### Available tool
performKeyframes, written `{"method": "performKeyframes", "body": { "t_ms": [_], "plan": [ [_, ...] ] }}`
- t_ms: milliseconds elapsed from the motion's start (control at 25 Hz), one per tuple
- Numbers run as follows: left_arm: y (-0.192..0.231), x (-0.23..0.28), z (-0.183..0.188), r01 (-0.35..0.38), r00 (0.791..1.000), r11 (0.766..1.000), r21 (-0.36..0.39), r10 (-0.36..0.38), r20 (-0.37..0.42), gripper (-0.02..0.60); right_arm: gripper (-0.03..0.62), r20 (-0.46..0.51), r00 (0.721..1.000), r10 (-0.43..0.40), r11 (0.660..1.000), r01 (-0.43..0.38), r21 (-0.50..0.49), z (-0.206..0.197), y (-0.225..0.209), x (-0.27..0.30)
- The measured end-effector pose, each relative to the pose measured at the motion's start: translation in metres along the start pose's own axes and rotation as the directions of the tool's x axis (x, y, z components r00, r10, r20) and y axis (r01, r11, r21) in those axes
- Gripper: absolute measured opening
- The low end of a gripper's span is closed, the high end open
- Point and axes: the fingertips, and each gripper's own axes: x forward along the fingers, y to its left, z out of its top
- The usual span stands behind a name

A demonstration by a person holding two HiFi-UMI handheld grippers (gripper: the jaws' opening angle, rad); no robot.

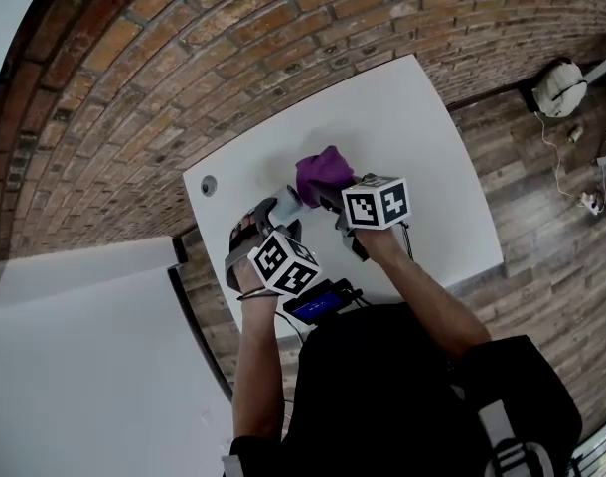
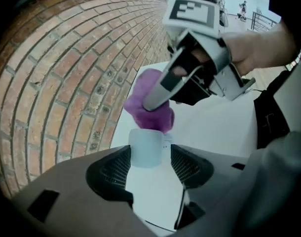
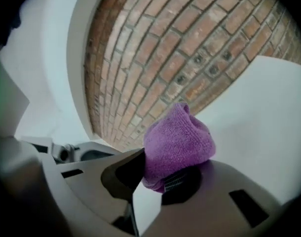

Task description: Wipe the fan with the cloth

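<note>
The fan appears as a small pale, rounded body. It sits between the jaws of my left gripper, whose pads flank it closely; in the head view the fan shows just past the left gripper, over the white table. A bunched purple cloth is pinched in my right gripper. In the left gripper view the cloth rests against the far top of the fan. From the head camera, the cloth sticks out ahead of the right gripper.
A brick wall runs along the table's far side. A round cable hole sits in the table near its left corner. Wooden floor lies to the right, with a white device and cables.
</note>
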Motion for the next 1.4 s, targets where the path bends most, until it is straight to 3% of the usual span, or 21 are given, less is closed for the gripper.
{"method": "performKeyframes", "body": {
  "t_ms": [120, 240, 360, 440, 520, 600, 680, 800, 920, 960, 1040, 1120, 1200, 1320, 1400],
  "plan": [
    [0.0, 0.0, 0.0, -0.001, 1.0, 1.0, -0.005, 0.001, 0.001, 0.27, 0.072, 0.022, 0.993, 0.117, 0.991, -0.115, -0.075, 0.018, 0.045, 0.001],
    [-0.001, 0.0, 0.0, 0.003, 1.0, 1.0, -0.013, -0.002, 0.004, 0.27, 0.072, -0.038, 0.997, 0.06, 0.994, -0.064, -0.085, -0.007, 0.036, 0.012],
    [0.0, 0.0, 0.0, 0.0, 1.0, 1.0, -0.026, 0.0, 0.016, 0.27, 0.072, -0.113, 0.993, -0.017, 1.0, 0.016, -0.013, -0.044, -0.001, 0.018],
    [0.0, -0.001, -0.001, -0.008, 1.0, 1.0, -0.027, 0.008, 0.015, 0.27, 0.072, -0.184, 0.983, -0.026, 0.997, 0.039, 0.069, -0.07, -0.022, 0.022],
    [0.0, -0.001, -0.001, -0.01, 1.0, 0.999, -0.034, 0.01, 0.02, 0.27, 0.072, -0.151, 0.989, -0.002, 0.983, 0.03, 0.182, -0.072, -0.034, 0.019],
    [0.0, -0.001, 0.001, -0.008, 0.999, 0.999, -0.047, 0.01, 0.033, 0.271, 0.072, -0.019, 0.997, 0.072, 0.947, -0.062, 0.314, -0.049, -0.034, 0.012],
    [0.0, -0.001, 0.002, -0.009, 0.999, 0.999, -0.049, 0.011, 0.037, 0.27, 0.072, 0.089, 0.982, 0.169, 0.884, -0.191, 0.426, -0.026, -0.026, 0.01],
    [-0.002, -0.001, 0.002, -0.007, 0.999, 0.999, -0.054, 0.009, 0.04, 0.27, 0.072, 0.075, 0.955, 0.288, 0.79, -0.281, 0.545, -0.029, -0.014, 0.022],
    [-0.003, -0.001, 0.003, 0.001, 0.999, 0.998, -0.062, 0.002, 0.048, 0.27, 0.072, 0.034, 0.953, 0.301, 0.764, -0.262, 0.59, -0.049, -0.017, 0.033],
    [-0.003, -0.001, 0.004, 0.003, 0.999, 0.998, -0.061, 0.001, 0.05, 0.27, 0.072, 0.02, 0.956, 0.292, 0.772, -0.248, 0.585, -0.054, -0.02, 0.036],
    [-0.002, -0.001, 0.005, 0.001, 0.999, 0.998, -0.058, 0.002, 0.051, 0.27, 0.072, -0.06, 0.969, 0.242, 0.829, -0.174, 0.532, -0.069, -0.03, 0.041],
    [-0.001, -0.001, 0.004, -0.005, 0.999, 0.998, -0.06, 0.008, 0.049, 0.27, 0.072, -0.205, 0.969, 0.137, 0.911, -0.041, 0.411, -0.091, -0.045, 0.046],
    [-0.002, -0.001, 0.004, -0.007, 0.999, 0.998, -0.064, 0.011, 0.051, 0.27, 0.072, -0.312, 0.95, 0.013, 0.962, 0.073, 0.264, -0.107, -0.062, 0.045],
    [-0.002, -0.001, 0.004, -0.006, 0.998, 0.997, -0.074, 0.01, 0.06, 0.27, 0.072, -0.259, 0.96, -0.108, 0.975, 0.153, 0.159, -0.087, -0.071, 0.033],
    [-0.002, -0.001, 0.005, -0.009, 0.998, 0.997, -0.076, 0.014, 0.061, 0.271, 0.071, -0.144, 0.985, -0.1, 0.977, 0.124, 0.171, -0.055, -0.064, 0.026]
  ]
}}
